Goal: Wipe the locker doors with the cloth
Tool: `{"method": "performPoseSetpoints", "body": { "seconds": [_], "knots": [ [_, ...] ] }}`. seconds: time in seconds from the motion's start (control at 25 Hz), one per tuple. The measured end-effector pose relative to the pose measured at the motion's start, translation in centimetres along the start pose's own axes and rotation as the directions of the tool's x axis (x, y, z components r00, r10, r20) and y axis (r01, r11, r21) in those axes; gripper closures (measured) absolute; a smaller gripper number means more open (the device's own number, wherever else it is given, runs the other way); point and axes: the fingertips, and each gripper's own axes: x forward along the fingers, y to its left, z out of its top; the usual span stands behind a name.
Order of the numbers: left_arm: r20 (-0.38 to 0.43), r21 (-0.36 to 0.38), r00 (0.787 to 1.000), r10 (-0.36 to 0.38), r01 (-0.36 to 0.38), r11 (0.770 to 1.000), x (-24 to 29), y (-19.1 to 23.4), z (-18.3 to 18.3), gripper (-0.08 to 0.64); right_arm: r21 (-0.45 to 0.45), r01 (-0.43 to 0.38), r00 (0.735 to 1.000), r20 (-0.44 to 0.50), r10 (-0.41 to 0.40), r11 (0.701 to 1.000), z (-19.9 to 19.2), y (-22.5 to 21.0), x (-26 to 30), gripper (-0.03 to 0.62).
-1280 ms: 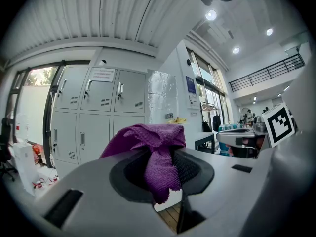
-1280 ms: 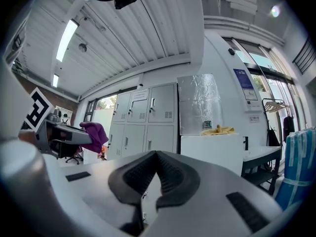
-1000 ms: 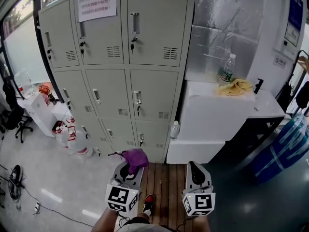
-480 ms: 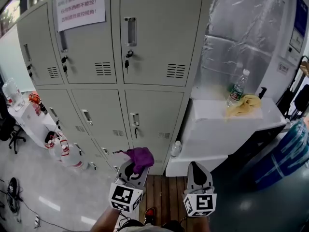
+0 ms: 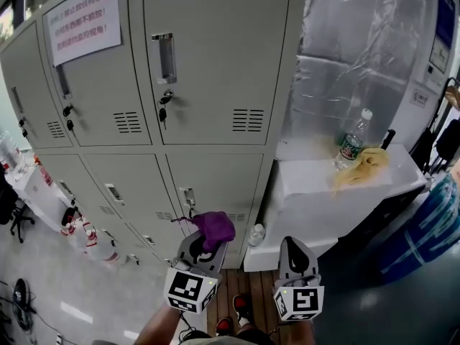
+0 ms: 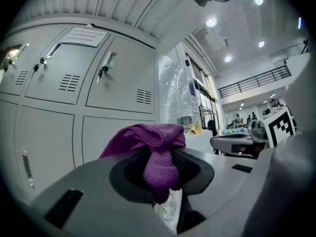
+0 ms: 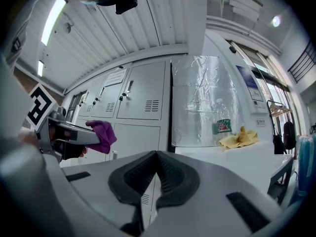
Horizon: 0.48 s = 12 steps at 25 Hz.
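Closer to the grey metal locker doors [image 5: 215, 56] now. Left claw [image 5: 203, 244] is clamped on the bunched purple cloth [image 5: 214, 227], lower centre of frame; right claw [image 5: 295, 252] is closed and empty. Wiping not started yet, I reckon.

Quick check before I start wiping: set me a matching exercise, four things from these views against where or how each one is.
Things:
1. purple cloth
2. yellow cloth
3. paper notice
4. right gripper

States:
A. jaws together, nothing between them
B. stuck on an upper locker door
C. clamped in the left gripper
D. lying on the white counter

Pairs: 1-C, 2-D, 3-B, 4-A
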Motion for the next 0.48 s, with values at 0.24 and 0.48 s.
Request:
{"method": "performPoseSetpoints", "body": {
  "seconds": [0.24,0.48],
  "knots": [
    [0.024,0.017,1.000,-0.003,0.003,1.000,5.0,-0.6,1.9,0.448,-0.009,-0.015,0.999,0.043,0.016,1.000,1.2,-3.2,3.1,0.577],
    [0.041,0.026,0.999,-0.002,0.001,1.000,10.0,-0.7,3.2,0.448,0.000,-0.025,0.998,0.062,0.025,1.000,1.4,-6.6,6.1,0.577]
  ]
}}
